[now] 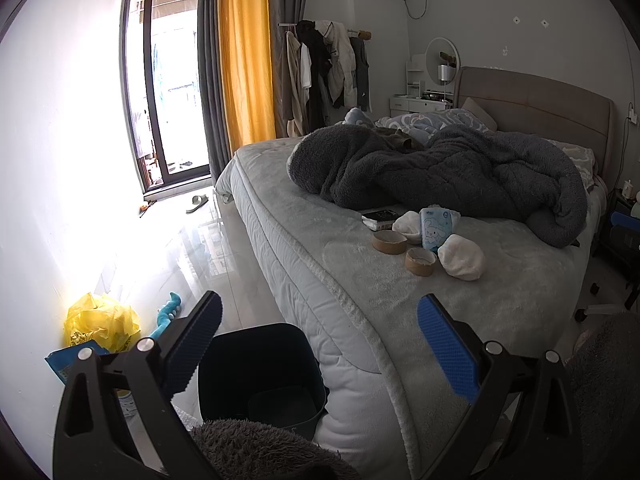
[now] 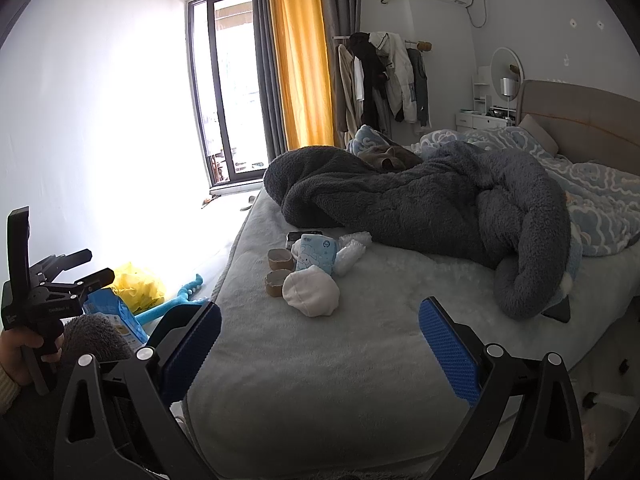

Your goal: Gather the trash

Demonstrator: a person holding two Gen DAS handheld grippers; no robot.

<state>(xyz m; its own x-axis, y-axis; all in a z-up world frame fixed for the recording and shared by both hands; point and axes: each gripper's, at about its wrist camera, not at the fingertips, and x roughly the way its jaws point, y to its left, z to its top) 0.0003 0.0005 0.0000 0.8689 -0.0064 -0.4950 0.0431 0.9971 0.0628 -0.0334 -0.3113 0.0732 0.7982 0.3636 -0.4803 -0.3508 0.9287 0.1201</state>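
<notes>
Left tool (image 1: 319, 344) spread wide, nothing between its blue pads, hanging over the bed corner. Just below it a dark bin (image 1: 262, 376) stands on the floor against the mattress, open top, looks bare inside. Right tool (image 2: 320, 346) likewise wide apart and holding nothing, over the near edge of the bed (image 2: 320, 360).

Trash sits in one cluster mid-bed on the grey cover: two cardboard tape cores (image 1: 420, 261), side by side, a white crumpled wad (image 1: 461, 257) touching the nearer core, a blue-and-white tissue pack (image 1: 436, 228) standing behind, another white wad (image 1: 408, 224) beside it, a dark flat box (image 1: 380, 218) just behind that. Beyond the cluster a big dark fleece blanket (image 1: 440, 176) is heaped.

On the floor left of the bin: yellow plastic bag (image 1: 102, 322), blue packet (image 1: 70, 362), teal toy (image 1: 168, 314). Far back: yellow curtain (image 1: 244, 52), hung clothes (image 1: 326, 68).
</notes>
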